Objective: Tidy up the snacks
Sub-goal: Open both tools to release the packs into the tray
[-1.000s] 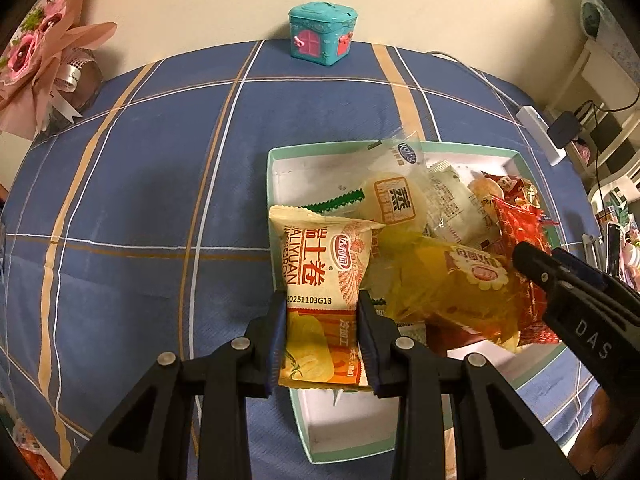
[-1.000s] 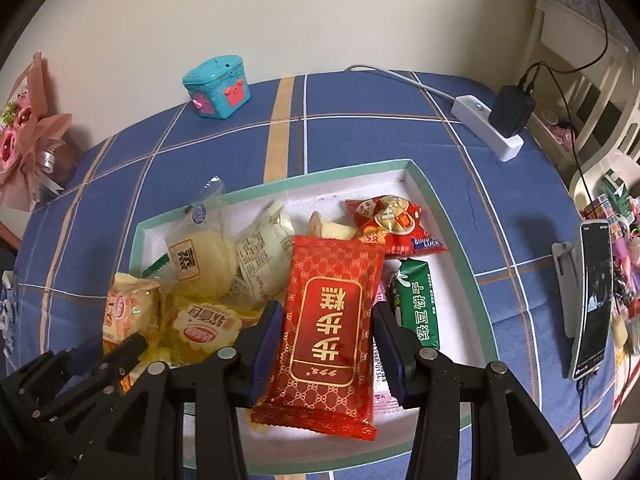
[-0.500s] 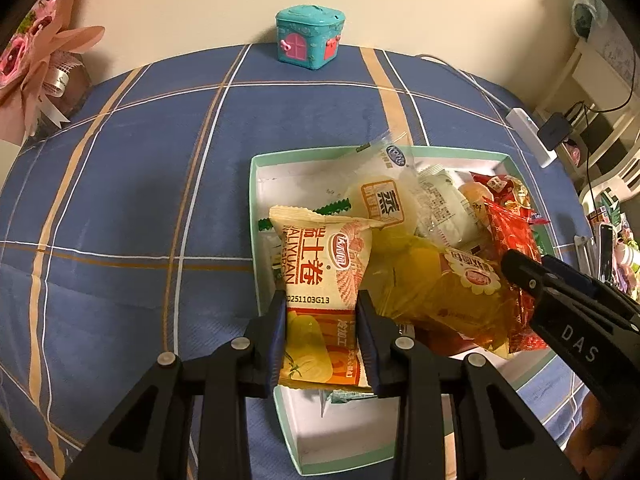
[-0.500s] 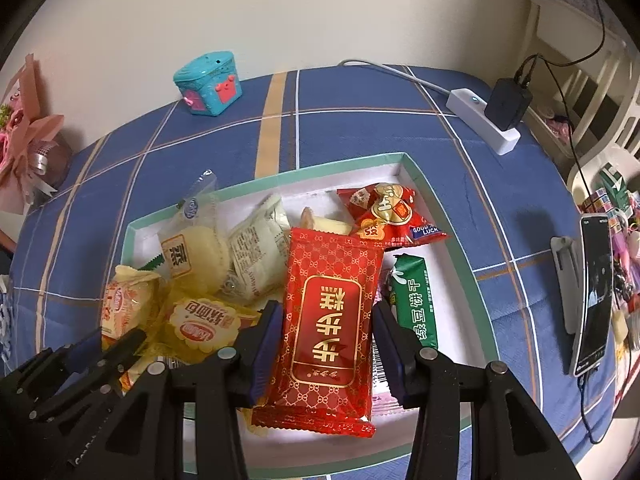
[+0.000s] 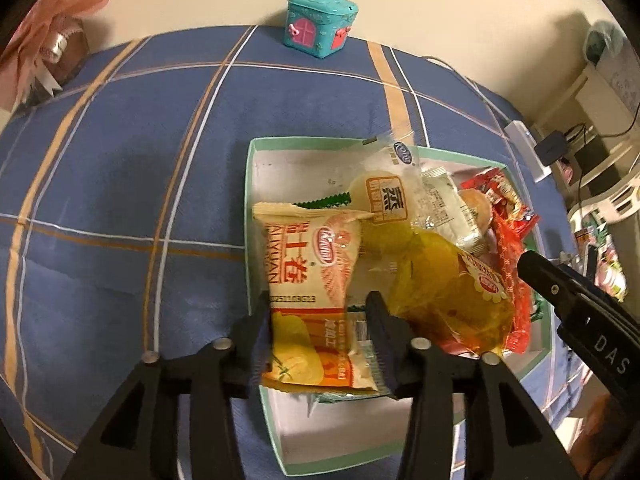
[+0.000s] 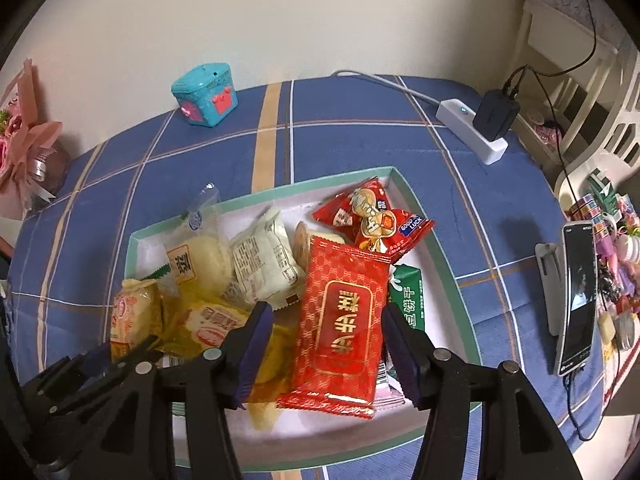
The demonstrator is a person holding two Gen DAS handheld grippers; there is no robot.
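A shallow white box with a green rim [image 5: 249, 184] [image 6: 448, 256] lies on the blue checked tablecloth and holds several wrapped snacks. My left gripper [image 5: 318, 320] stands over its left edge, jaws spread a little wider than the beige and orange egg-roll packet [image 5: 308, 276] that lies between them on the pile. My right gripper [image 6: 328, 340] stands over the box's near right part, jaws spread wider than the red and gold cake packet [image 6: 344, 320] that lies between them. A clear yellow packet [image 5: 452, 300] lies between the two grippers.
A teal toy house box [image 5: 320, 24] [image 6: 206, 94] stands at the table's far edge. A white power strip with a black charger [image 6: 486, 128] lies at the far right. A phone on a stand [image 6: 576, 296] is at the right edge. Pink flowers [image 6: 24, 148] sit far left.
Both grippers' jaws have spread apart, letting go of the egg-roll packet and the red cake packet, which now lie in the box. Both grippers have come slightly lower over the box.
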